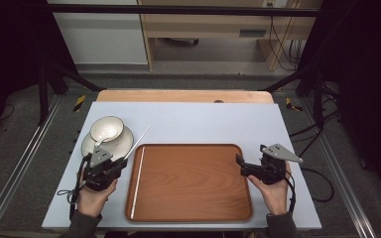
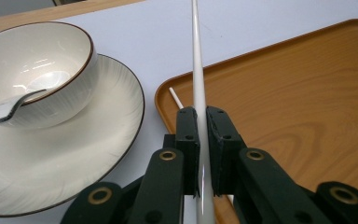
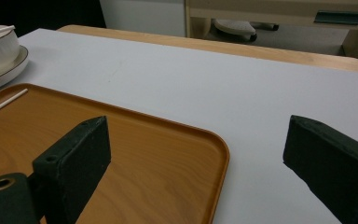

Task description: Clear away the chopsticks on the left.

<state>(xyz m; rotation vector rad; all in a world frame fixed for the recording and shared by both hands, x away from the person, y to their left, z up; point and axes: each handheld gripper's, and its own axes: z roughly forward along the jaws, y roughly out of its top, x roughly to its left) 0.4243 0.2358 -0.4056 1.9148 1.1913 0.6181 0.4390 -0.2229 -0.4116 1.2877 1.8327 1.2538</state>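
Lower left of the high view: left gripper (image 1: 120, 165) clamped tight on one white chopstick (image 1: 140, 140) — not yet on the wooden tray (image 1: 198, 208). Other chopstick (image 1: 138, 182) already laid there. Right gripper (image 1: 243, 168) wide open, empty. Farther up-left, bowl (image 1: 107, 128) on plate (image 1: 123, 144) — untouched.

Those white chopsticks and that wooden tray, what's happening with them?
A person holds a gripper in each hand. The left gripper is shut on one long white chopstick above the brown wooden tray's left edge; a second white chopstick lies inside the tray. A white bowl sits on a white plate nearby. The right gripper is open, holding nothing.
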